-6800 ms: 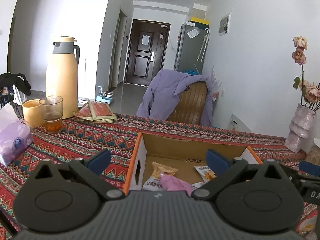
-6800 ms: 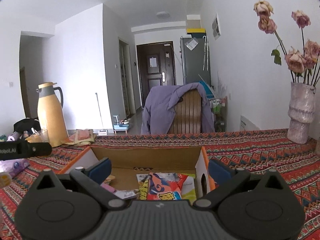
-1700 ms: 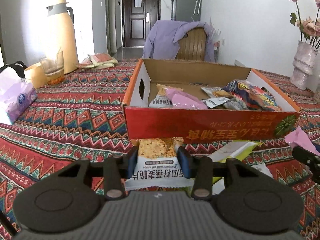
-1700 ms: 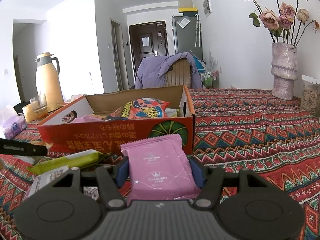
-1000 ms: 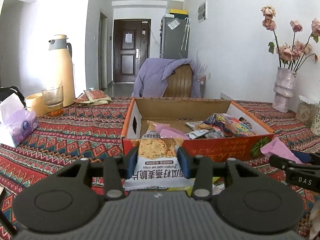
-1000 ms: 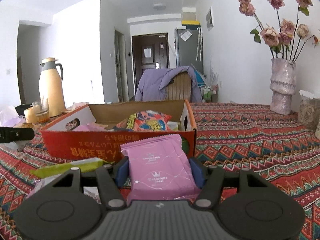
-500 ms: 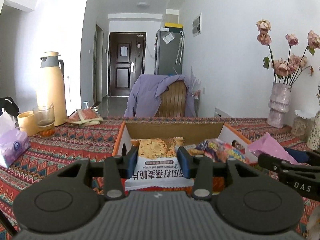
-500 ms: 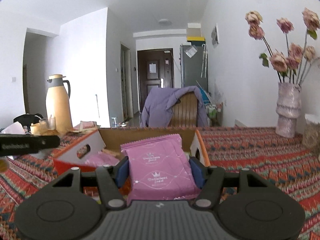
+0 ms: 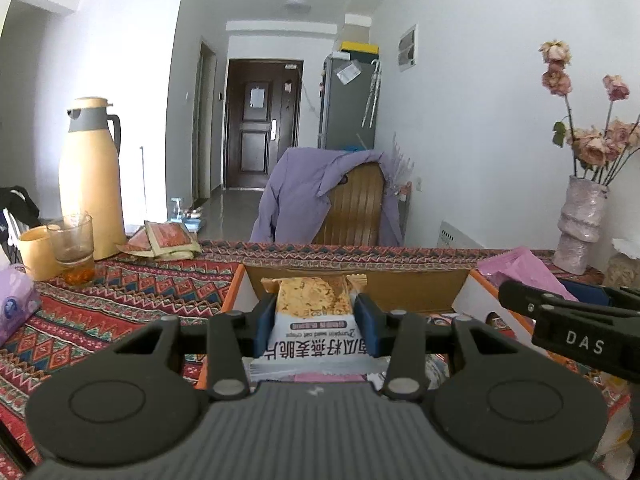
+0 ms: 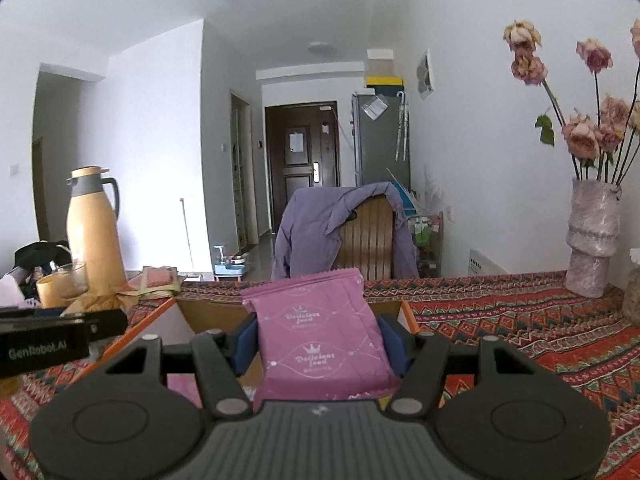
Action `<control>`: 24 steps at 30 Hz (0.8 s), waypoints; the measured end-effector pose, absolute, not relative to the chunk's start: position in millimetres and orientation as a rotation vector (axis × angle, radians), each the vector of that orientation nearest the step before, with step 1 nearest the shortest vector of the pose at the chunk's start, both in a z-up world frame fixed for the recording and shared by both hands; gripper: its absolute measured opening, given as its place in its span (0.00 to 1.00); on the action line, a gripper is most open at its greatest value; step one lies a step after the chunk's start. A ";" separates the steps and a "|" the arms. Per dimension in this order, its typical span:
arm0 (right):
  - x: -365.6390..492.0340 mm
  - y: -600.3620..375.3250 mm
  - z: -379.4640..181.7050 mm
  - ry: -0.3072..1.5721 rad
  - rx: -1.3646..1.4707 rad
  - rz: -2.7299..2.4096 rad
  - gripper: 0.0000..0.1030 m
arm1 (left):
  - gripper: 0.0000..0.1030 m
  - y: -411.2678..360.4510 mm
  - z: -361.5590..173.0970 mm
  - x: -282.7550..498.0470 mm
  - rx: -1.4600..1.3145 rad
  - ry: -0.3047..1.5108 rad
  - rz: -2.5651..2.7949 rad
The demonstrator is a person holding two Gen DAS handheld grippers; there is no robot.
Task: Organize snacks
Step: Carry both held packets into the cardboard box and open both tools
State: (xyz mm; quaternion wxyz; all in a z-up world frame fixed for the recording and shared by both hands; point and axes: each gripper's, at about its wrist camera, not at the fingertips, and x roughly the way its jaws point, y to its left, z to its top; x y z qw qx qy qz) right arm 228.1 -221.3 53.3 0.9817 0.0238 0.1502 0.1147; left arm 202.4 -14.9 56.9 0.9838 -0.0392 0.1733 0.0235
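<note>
My left gripper (image 9: 314, 312) is shut on a white crisp packet (image 9: 314, 330) with a golden top, held above the open cardboard box (image 9: 240, 280) with orange rims. My right gripper (image 10: 320, 334) is shut on a pink snack packet (image 10: 320, 340) and holds it over the same box (image 10: 408, 312), near its right end. The right gripper and its pink packet (image 9: 516, 268) also show at the right of the left wrist view. The box's contents are mostly hidden behind the grippers.
A yellow thermos (image 9: 90, 176), a glass (image 9: 74, 248) and a yellow cup (image 9: 34, 252) stand at the back left. A tissue pack (image 9: 14, 304) lies at the left. A vase of dried roses (image 9: 582, 228) stands at the back right. A chair with a purple jacket (image 9: 328, 196) is behind the table.
Both grippers have risen and moved forward with their packets, from in front of the box to above its opening. Both stay shut on their packets.
</note>
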 end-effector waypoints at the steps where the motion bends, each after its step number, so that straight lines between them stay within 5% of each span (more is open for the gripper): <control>1: 235.1 -220.6 51.6 0.311 0.057 0.229 0.60 | 0.43 -15.6 55.5 207.3 -0.077 0.349 0.054; 14: 265.9 -227.2 16.4 0.369 0.100 0.226 0.62 | 0.44 -6.2 16.5 240.5 -0.050 0.402 0.084; 15: 266.2 -228.1 14.9 0.371 0.099 0.227 0.62 | 0.48 -4.3 15.4 240.5 -0.056 0.398 0.083; 18: 263.6 -232.3 12.4 0.367 0.124 0.238 0.85 | 0.83 2.6 14.9 235.1 -0.076 0.366 0.088; 21: 258.6 -234.5 11.5 0.348 0.131 0.232 0.98 | 0.98 8.2 17.8 229.3 -0.093 0.331 0.098; 24: 257.8 -237.8 10.9 0.340 0.142 0.237 1.00 | 1.00 10.0 21.2 224.0 -0.110 0.303 0.116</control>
